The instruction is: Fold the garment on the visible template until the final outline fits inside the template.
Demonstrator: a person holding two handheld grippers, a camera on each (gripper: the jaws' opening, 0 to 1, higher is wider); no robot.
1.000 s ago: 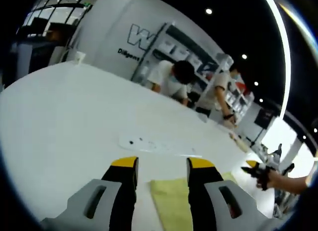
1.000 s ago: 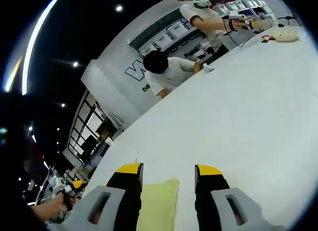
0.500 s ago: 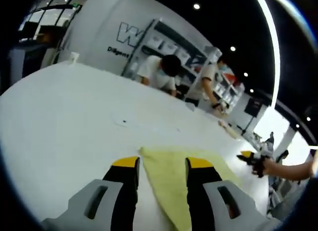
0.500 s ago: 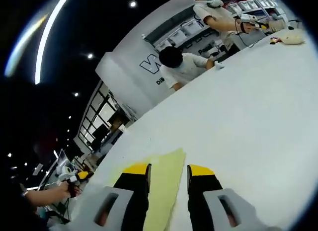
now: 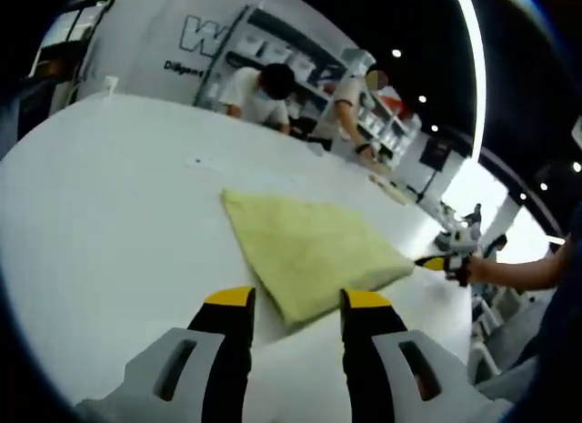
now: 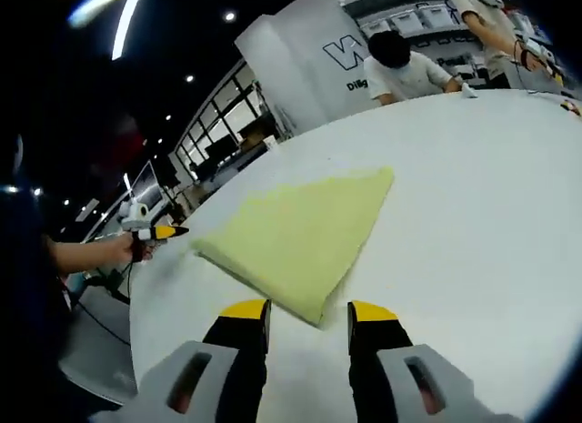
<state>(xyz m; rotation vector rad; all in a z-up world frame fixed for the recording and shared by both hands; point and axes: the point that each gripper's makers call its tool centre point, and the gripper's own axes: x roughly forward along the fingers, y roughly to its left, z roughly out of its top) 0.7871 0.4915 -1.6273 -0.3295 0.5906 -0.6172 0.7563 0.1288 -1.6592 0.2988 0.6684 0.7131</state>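
Across the white table [image 5: 100, 205] the yellow garment [image 5: 309, 246] lies flat and already folded, running from about eleven o'clock down to its near corner at six o'clock in the left gripper view. In the right gripper view we see the same garment [image 6: 296, 232], one corner pointing to one o'clock and the near corner just above our jaws. We cannot make out any template outline on the table. We judge the cloth light, soft and limp, likely to sag and slide on the smooth top, so we would pinch it at a corner or along a folded edge, through all its layers. Our left gripper [image 5: 296, 300] is released, its jaws apart on either side of the near corner. Our right gripper [image 6: 307, 311] is likewise released and grasps nothing.
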